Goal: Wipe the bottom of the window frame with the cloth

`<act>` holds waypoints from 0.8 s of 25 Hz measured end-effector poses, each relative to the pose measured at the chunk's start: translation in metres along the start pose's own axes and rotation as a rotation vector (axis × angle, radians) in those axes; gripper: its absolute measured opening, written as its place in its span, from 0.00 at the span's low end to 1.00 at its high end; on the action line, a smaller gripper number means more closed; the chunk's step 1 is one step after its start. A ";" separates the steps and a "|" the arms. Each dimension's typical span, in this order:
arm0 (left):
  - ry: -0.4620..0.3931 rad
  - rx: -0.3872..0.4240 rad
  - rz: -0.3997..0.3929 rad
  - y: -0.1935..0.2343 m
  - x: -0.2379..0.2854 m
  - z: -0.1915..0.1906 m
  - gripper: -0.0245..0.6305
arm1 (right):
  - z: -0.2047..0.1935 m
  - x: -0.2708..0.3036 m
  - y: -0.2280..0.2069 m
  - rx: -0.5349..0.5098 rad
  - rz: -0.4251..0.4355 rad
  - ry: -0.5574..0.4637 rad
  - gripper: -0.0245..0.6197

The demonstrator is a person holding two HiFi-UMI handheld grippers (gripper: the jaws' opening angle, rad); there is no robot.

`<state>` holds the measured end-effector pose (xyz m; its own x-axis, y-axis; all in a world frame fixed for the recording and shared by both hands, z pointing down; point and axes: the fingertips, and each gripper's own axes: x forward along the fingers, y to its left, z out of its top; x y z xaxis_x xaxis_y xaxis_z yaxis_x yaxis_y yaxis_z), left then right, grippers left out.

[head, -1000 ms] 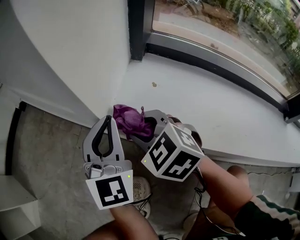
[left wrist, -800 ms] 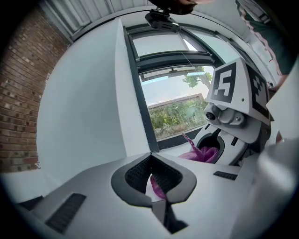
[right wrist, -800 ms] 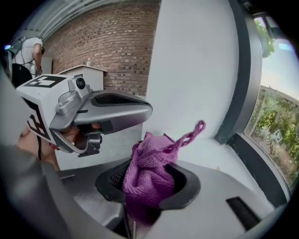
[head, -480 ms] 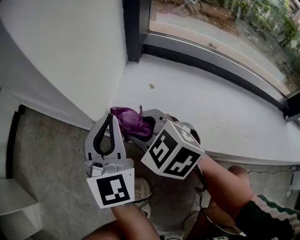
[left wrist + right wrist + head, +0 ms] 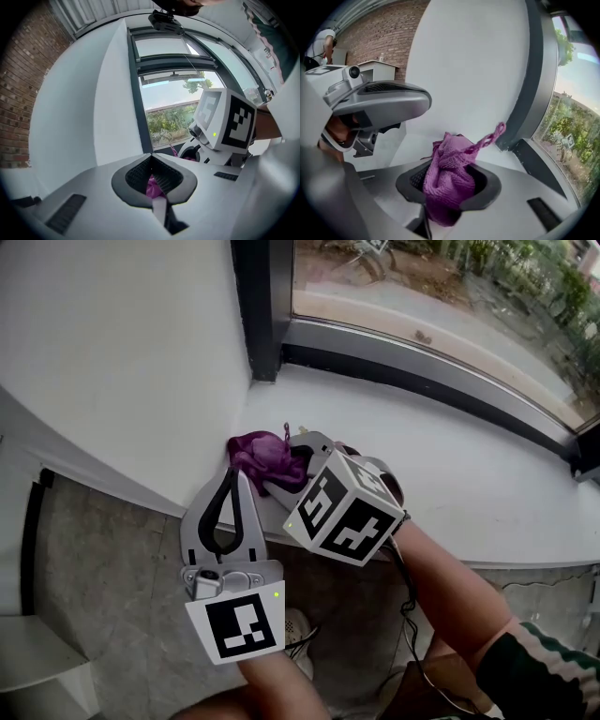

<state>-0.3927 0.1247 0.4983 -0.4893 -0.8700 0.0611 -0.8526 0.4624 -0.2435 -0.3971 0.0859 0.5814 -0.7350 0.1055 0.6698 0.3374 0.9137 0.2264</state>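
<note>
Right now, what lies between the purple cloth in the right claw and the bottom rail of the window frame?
Nothing but bare white sill, as the head view shows, between the cloth and the bottom rail.

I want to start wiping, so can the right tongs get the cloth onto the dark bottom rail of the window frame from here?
Probably yes. The right tongs grip the purple cloth over the white sill, and only bare sill lies between them and the bottom rail.
</note>
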 end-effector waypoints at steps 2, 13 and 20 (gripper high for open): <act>0.021 -0.018 0.009 -0.001 0.006 0.001 0.04 | -0.003 0.003 -0.014 0.007 -0.018 0.006 0.27; 0.021 -0.069 -0.033 -0.018 0.042 0.021 0.04 | -0.012 0.010 -0.062 0.082 -0.070 -0.010 0.27; 0.014 -0.074 -0.029 -0.018 0.045 0.017 0.04 | -0.013 0.010 -0.071 0.081 -0.124 -0.003 0.27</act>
<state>-0.3965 0.0746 0.4891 -0.4664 -0.8809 0.0805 -0.8774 0.4491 -0.1690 -0.4208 0.0168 0.5812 -0.7697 -0.0088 0.6384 0.1960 0.9484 0.2494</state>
